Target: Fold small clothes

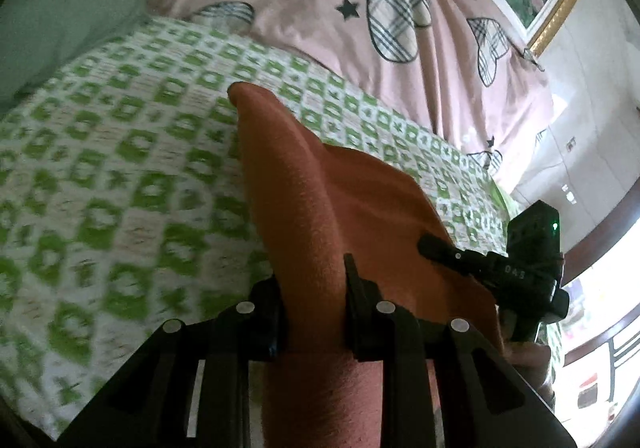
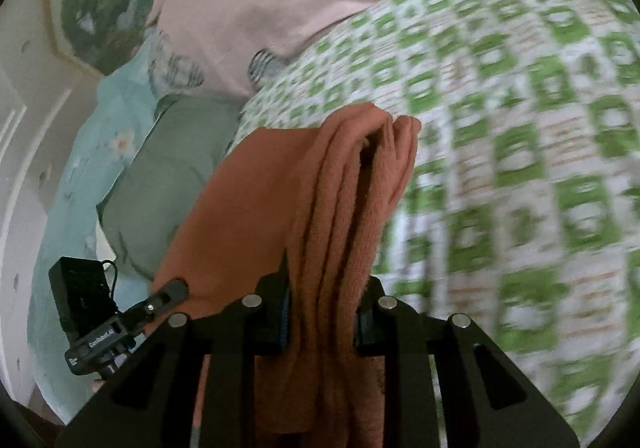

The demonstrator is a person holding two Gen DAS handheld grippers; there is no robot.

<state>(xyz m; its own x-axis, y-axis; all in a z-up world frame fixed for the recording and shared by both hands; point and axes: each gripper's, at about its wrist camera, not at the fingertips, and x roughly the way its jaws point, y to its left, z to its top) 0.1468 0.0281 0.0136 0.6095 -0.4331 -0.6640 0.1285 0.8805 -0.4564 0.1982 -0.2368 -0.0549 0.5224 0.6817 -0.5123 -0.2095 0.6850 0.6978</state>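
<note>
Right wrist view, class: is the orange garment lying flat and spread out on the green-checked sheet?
No. The orange garment is bunched in folds and clamped between the right gripper fingers, above the green-checked sheet.

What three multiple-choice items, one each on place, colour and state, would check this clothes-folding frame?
1. Where is the garment?
A. Hanging from a wall hook
B. Over the green-and-white checked sheet
C. Inside a drawer

2. What colour is the garment?
A. Rust orange
B. Navy blue
C. Yellow

3. How do the grippers stand?
A. Both wide open and empty
B. Only one grips the garment
C. Both are shut on the garment

Answers:
1 B, the checked sheet lies behind it in both views.
2 A, its fabric is rust orange.
3 C, the left gripper and right gripper each pinch cloth between their pads.
</note>
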